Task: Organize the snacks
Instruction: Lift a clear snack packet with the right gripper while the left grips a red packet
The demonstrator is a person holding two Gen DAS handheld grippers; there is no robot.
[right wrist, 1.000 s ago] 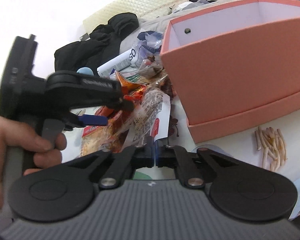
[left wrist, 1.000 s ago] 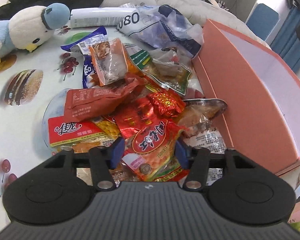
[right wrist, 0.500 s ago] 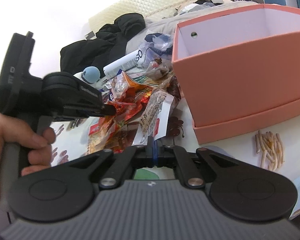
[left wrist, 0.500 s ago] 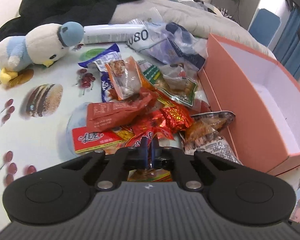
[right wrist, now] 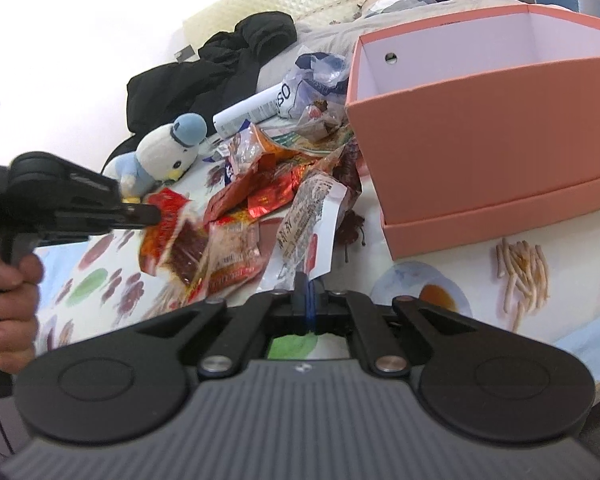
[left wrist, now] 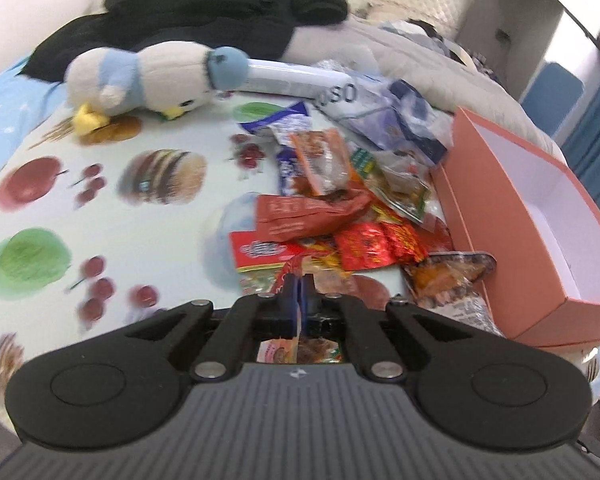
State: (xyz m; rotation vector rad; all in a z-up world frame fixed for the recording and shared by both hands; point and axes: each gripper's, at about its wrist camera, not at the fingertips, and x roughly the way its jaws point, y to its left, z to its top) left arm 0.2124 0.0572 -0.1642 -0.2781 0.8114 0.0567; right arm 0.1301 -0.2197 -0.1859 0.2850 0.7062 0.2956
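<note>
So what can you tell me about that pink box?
The pink box is an open, lidless carton of what looks like matte card, salmon outside and pale white inside, with a small round hole high in one end wall. It appears to sit upright inside a slightly wider matching tray. Nothing shows inside it. It stands on the patterned cloth, with the snack pile pressed against its side.

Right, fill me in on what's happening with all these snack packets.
A person is sorting a heap of foil and plastic snack packets on a food-print tablecloth beside an open salmon-pink cardboard box. The left gripper is shut on a red foil snack packet, held clear of the heap. The right gripper is shut on a clear white-labelled packet. No packets show in the visible part of the box.
</note>
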